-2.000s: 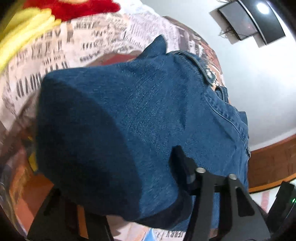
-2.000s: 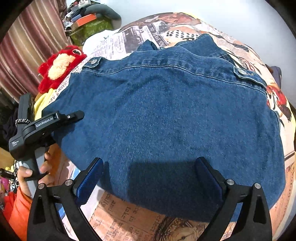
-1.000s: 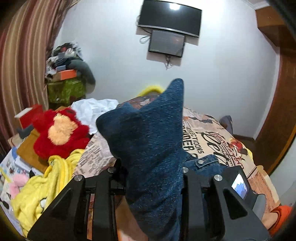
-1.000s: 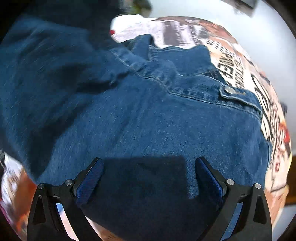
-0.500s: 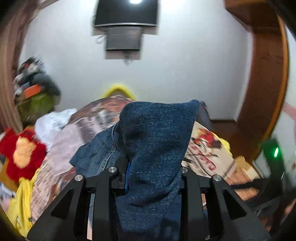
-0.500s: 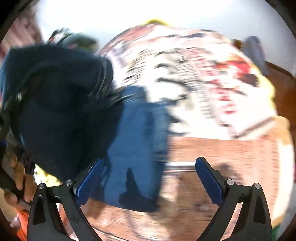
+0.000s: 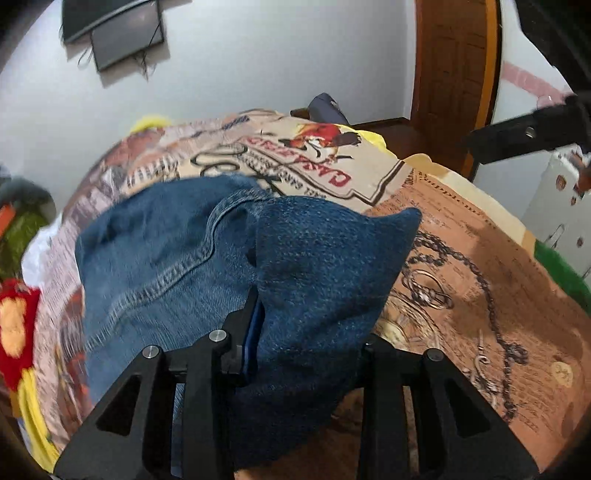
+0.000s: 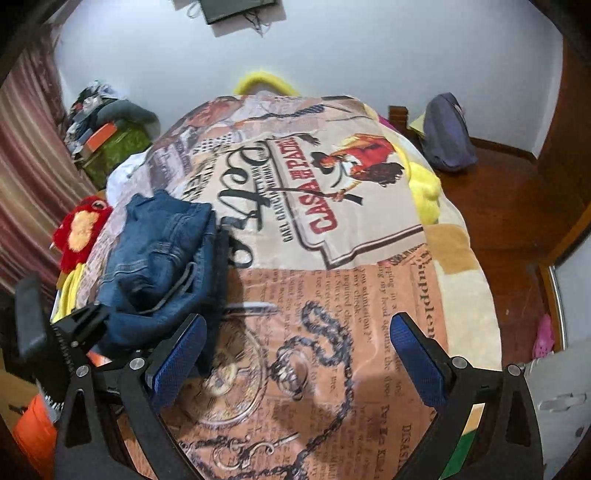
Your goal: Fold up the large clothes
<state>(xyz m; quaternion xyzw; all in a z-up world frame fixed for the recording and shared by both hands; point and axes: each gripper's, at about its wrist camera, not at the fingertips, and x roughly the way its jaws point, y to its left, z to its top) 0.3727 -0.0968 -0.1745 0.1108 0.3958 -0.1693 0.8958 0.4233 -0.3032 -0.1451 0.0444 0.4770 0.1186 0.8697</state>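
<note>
A blue denim garment (image 8: 162,258) lies bunched at the left side of the bed with the printed blanket (image 8: 332,258). My left gripper (image 7: 306,332) is shut on a thick fold of the denim (image 7: 314,266), which drapes over its fingers. The left gripper also shows at the lower left of the right wrist view (image 8: 85,325), holding the denim's near edge. My right gripper (image 8: 295,354) is open and empty, above the bare blanket to the right of the garment.
A red plush toy (image 8: 79,230) and a yellow cloth (image 8: 68,291) lie at the bed's left edge. A pile of items (image 8: 107,129) stands in the back left corner. A grey bag (image 8: 447,133) sits on the wooden floor at the right. A screen (image 7: 114,33) hangs on the wall.
My left gripper has carried the denim fold across, so the garment is now bunched at the bed's left. My right gripper pulled back off the garment and now looks over bare blanket.
</note>
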